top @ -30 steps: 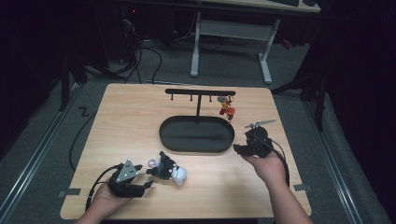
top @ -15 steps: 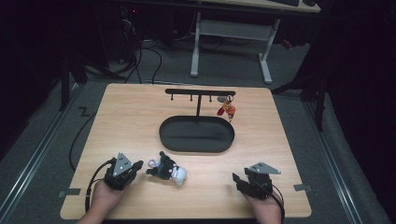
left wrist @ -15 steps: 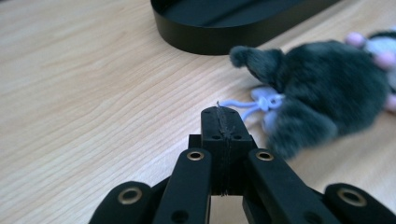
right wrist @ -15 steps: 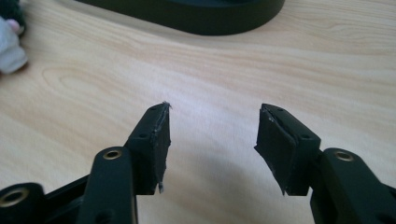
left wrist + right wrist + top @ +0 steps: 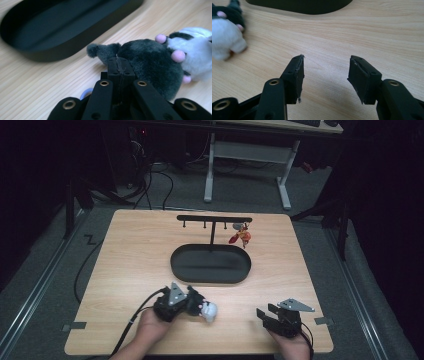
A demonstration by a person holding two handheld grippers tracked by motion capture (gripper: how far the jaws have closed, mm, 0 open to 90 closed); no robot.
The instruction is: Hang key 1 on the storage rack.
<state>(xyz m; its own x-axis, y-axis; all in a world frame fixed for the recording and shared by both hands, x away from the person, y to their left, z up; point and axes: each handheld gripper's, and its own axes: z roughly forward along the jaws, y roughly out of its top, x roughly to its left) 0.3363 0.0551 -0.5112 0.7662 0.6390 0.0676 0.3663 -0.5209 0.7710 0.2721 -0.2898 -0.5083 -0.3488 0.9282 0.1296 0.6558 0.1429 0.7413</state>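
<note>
The left hand-held gripper lies low at the near edge of the table, left of its middle, pointing right, its jaws pressed together; the left hand grips it from behind, forearm coming in from the near edge; the right hand-held gripper sits near the table's near right corner, pointing left, jaws spread wide with nothing between them; the right hand holds it from below.
</note>
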